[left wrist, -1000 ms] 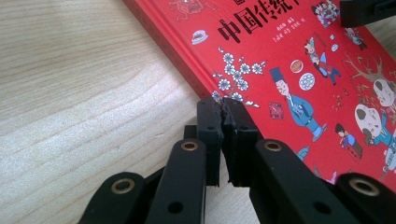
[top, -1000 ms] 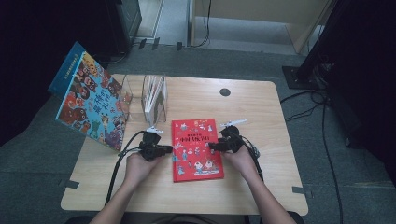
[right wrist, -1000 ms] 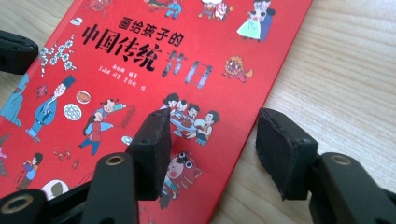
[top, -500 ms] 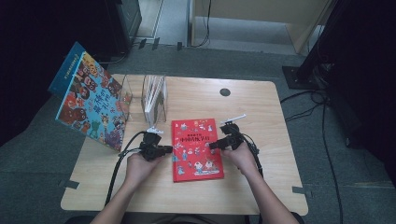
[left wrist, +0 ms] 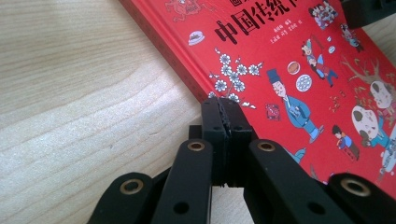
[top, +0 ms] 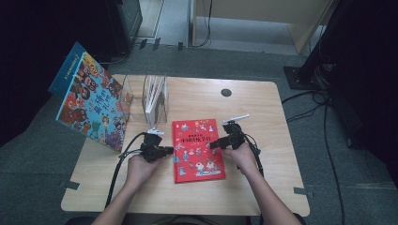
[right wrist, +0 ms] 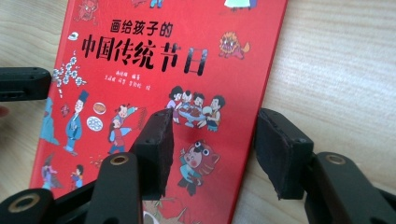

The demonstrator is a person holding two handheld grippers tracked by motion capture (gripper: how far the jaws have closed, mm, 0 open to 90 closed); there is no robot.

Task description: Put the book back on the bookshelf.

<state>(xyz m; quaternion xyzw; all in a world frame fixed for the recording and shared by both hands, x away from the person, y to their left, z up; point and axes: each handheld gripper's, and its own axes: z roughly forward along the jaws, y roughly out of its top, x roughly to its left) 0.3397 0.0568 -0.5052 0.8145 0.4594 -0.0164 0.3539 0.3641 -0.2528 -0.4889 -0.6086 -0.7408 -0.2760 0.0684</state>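
A red picture book (top: 197,150) lies flat on the wooden table (top: 263,187), cover up. My left gripper (top: 170,150) is at its left edge; in the left gripper view the left gripper (left wrist: 222,105) is shut, jaws pressed together with nothing between them, tips at the edge of the book (left wrist: 289,70). My right gripper (top: 213,144) comes in from the book's right side. In the right gripper view the right gripper (right wrist: 212,135) is open, one jaw over the cover of the book (right wrist: 154,70), the other over bare wood, the book's edge between them.
A large colourful book (top: 91,105) leans at the table's left edge. A clear holder (top: 156,96) with thin books stands behind the left gripper. A small black disc (top: 226,92) sits near the far edge. Cables trail from both grippers toward the front.
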